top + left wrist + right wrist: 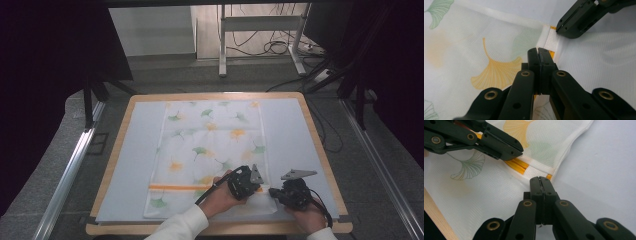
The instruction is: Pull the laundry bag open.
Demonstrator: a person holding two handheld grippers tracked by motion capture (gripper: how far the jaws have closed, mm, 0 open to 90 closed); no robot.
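Observation:
A white cloth [210,145] printed with green and yellow ginkgo leaves lies flat on the pale blue mat [132,165]. An orange stripe [172,187] crosses it near the front edge. My left gripper [261,190] is shut, its tips resting on the cloth beside the stripe [552,53] and the white hem. My right gripper [271,191] faces it from the right, also shut, tips touching the hem at the cloth's right edge [539,178]. The two sets of tips nearly meet. Whether either pinches fabric is unclear. In the left gripper view its own tips [538,50] lie just below the right gripper [559,28].
The mat covers a wooden table [118,145] with a light rim. Bare mat [599,170] lies right of the cloth. Beyond the table are a metal stand [222,45], floor cables [280,47] and dark frames at both sides.

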